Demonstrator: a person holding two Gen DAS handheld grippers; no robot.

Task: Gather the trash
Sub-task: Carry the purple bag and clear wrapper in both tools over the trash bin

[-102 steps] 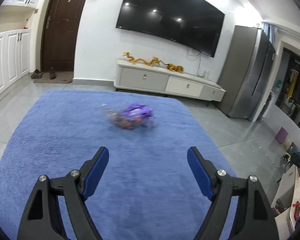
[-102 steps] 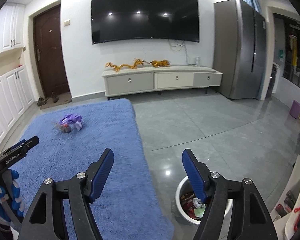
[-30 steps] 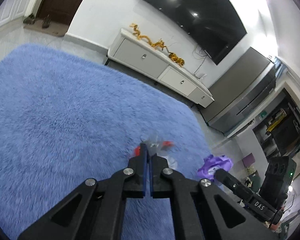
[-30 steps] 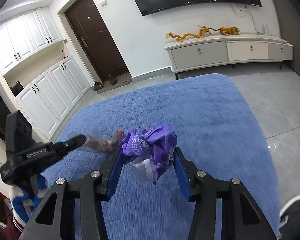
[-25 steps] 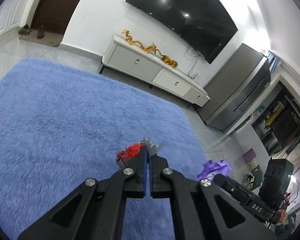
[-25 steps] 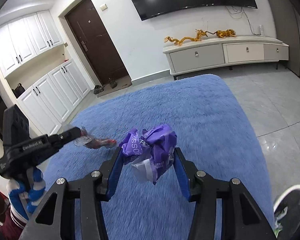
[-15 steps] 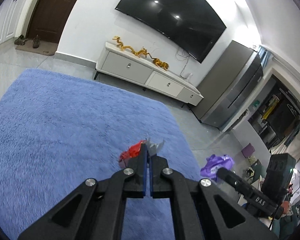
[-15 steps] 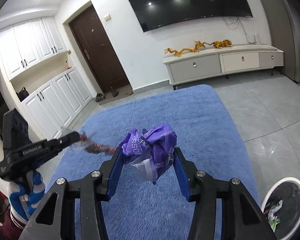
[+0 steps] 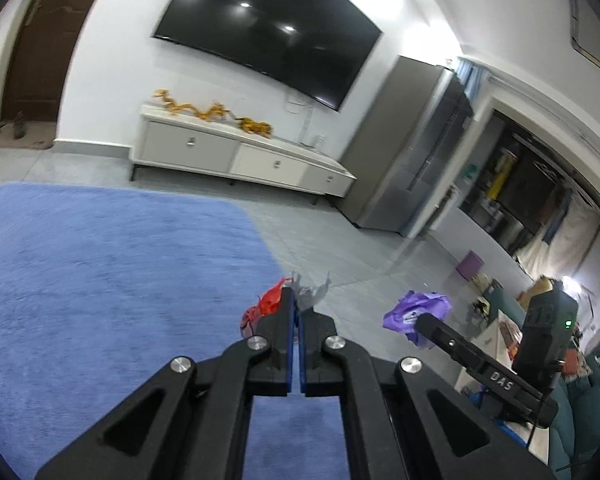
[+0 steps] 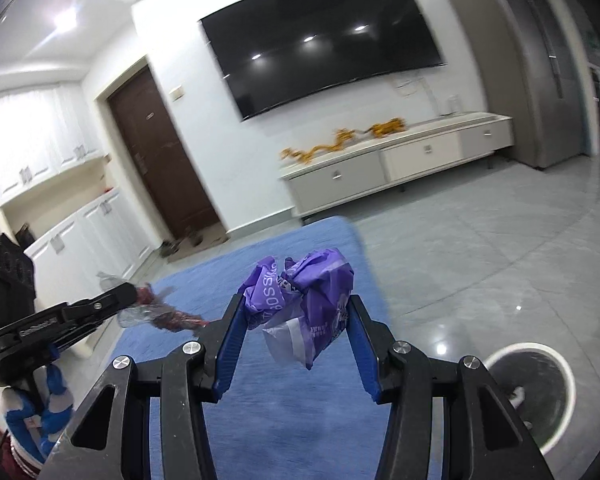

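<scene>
Both pieces of trash are off the floor and in the air. The right claw [image 10: 296,328] is clamped on a crumpled purple wrapper [image 10: 306,304], which bulges out above and below the pads. The left claw [image 9: 299,320] is pressed together on a clear-and-red wrapper [image 9: 274,302], pinched only by a thin edge at the very tips.

The step in hand looks like the carry to the white bin [image 10: 530,392], which sits on the grey tile floor [image 10: 480,264] at about 4 o'clock in the right wrist view, just past the edge of the blue rug [image 9: 100,272]. To do it well, each claw should be brought squarely over the bin's opening and lowered close to the rim before it lets go, since light wrappers drift. The left wrapper's slim hold calls for a smooth swing.

The bin is cut off by the lens edge and a claw arm, and its contents are too blurred to name. The left wrist view does not show the bin at all. Much of the red wrapper is hidden behind the left claw's fingers.
</scene>
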